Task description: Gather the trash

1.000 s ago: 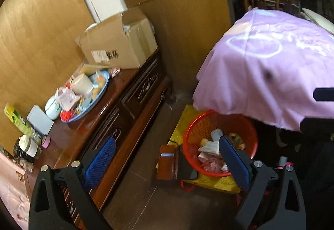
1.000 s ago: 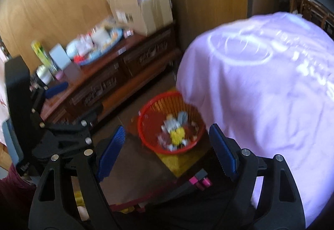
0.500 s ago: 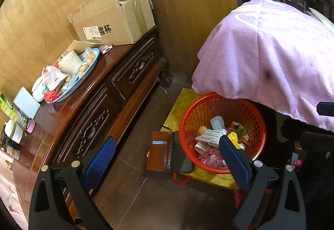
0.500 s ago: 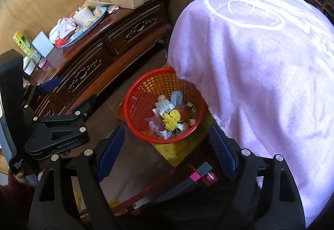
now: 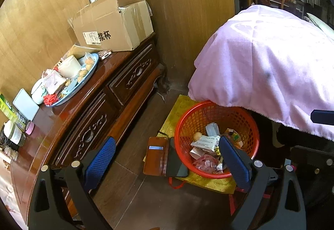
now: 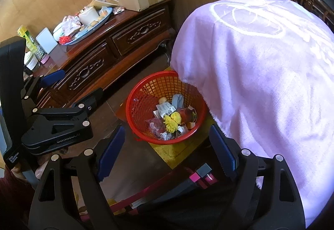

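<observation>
Readable writing: a box and a gripper body

The cardboard box (image 5: 112, 25) on the table carries large black characters "浆杯" beside a white shipping label whose print is too small to read. In the right wrist view, the left gripper (image 6: 52, 78) shows "GenRobot.AI" on its black body and "Data Acquisition System" on its handle.

One red basket (image 5: 217, 119), one cardboard box (image 5: 117, 27), one blue tray (image 5: 91, 69), two carved drawers (image 5: 133, 73), one wallet (image 5: 155, 156)

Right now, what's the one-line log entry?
left gripper: open, empty | right gripper: open, empty | red basket: floor, holds trash
</observation>
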A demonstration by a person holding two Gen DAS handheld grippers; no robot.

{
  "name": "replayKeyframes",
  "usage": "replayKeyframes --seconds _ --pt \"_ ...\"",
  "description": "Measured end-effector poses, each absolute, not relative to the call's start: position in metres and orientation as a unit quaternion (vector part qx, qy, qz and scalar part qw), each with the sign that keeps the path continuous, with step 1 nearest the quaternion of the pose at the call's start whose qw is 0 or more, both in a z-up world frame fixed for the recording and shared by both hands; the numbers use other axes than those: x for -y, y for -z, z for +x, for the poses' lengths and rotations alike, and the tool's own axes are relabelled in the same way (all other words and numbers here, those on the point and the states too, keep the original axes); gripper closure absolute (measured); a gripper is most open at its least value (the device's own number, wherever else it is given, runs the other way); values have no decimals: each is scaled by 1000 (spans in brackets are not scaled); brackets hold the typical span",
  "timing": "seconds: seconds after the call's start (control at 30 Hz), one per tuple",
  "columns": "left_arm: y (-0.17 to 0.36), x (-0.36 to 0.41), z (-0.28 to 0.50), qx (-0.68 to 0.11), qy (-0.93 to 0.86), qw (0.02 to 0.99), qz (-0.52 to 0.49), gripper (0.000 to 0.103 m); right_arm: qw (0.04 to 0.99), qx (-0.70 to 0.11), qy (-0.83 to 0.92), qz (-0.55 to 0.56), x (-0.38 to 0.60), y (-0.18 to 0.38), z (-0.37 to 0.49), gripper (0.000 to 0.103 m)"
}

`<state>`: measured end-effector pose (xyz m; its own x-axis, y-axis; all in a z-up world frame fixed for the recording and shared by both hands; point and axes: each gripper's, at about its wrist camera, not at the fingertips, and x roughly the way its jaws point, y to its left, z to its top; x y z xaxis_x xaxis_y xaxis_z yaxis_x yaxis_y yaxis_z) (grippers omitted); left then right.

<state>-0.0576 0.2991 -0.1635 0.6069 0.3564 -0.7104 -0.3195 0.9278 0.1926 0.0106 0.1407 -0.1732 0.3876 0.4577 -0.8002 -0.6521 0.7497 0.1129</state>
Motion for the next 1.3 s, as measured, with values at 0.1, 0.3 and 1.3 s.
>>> replayKeyframes --seconds 0.1,0.3,1.3 --pt "164 -297 -57 -403 -185 896 24 6 826 -438 -337 -113 -141 173 10 23" --pt "165 -296 -56 -407 -181 895 23 6 824 -440 -338 -114 -141 173 10 23" --pt "169 -291 -54 -413 -175 893 26 6 823 -441 -339 -116 -143 175 9 23"
